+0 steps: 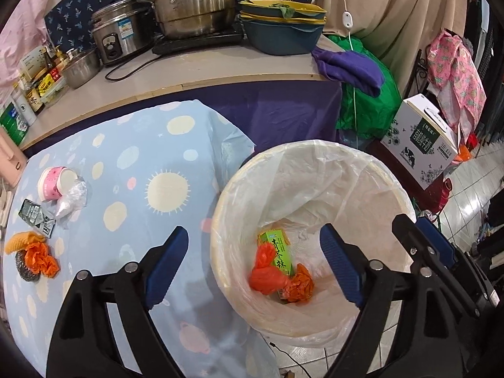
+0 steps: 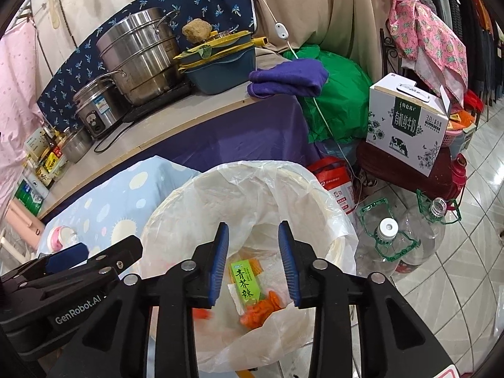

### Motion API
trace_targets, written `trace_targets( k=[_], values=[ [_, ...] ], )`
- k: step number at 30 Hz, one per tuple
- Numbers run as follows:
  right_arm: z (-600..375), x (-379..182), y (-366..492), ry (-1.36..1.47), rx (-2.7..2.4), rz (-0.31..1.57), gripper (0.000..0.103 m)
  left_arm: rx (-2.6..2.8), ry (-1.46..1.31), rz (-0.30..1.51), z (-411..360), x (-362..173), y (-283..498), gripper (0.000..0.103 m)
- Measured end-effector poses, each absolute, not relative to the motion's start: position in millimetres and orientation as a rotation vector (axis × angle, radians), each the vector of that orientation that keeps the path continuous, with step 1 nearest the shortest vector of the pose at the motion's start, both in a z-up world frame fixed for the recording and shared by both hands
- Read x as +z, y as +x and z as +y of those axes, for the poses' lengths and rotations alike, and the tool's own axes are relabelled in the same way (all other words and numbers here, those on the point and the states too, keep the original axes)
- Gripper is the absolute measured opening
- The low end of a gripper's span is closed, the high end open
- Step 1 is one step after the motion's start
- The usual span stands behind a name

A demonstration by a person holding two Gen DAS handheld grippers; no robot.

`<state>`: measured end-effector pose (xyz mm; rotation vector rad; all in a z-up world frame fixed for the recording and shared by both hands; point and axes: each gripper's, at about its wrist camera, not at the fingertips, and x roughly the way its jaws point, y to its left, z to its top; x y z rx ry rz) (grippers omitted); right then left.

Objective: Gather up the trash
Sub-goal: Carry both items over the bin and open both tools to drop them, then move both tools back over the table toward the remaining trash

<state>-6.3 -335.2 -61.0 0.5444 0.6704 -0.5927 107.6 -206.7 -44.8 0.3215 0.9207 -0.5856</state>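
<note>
both hand-held grippers hang over the lined bin [image 1: 315, 163] just off the surface's [image 1: 132, 163] right edge: the left hand-held gripper [image 1: 255, 261] gapes wide and empty, the right hand-held gripper [image 2: 253, 263] is partly open and empty. in the bin lie a green box [image 2: 246, 285] and orange bags [image 1: 267, 278], partly hidden by the fingers. more trash sits near the surface's left edge: a pink cup [image 1: 55, 182], clear wrap [image 1: 73, 201], orange scraps [image 1: 39, 256].

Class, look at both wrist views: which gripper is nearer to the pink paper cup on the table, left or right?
Left. The left gripper hangs at the table edge beside the bin, nearer the pink paper cup. The right gripper hangs over the bin, farther off.
</note>
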Motion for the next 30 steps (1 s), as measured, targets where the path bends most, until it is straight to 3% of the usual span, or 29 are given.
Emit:
trace_targets(
  k=[17, 30],
  values=[
    [-308, -40, 6, 0.498, -0.545, 0.649, 0.047, -0.524, 0.250, 0.914, -164, -32, 120, 0.084],
    [-220, -40, 66, 0.413, -0.326, 0.719, 0.047, -0.219, 0.104, 0.952, -18, -35, 168, 0.086]
  ],
)
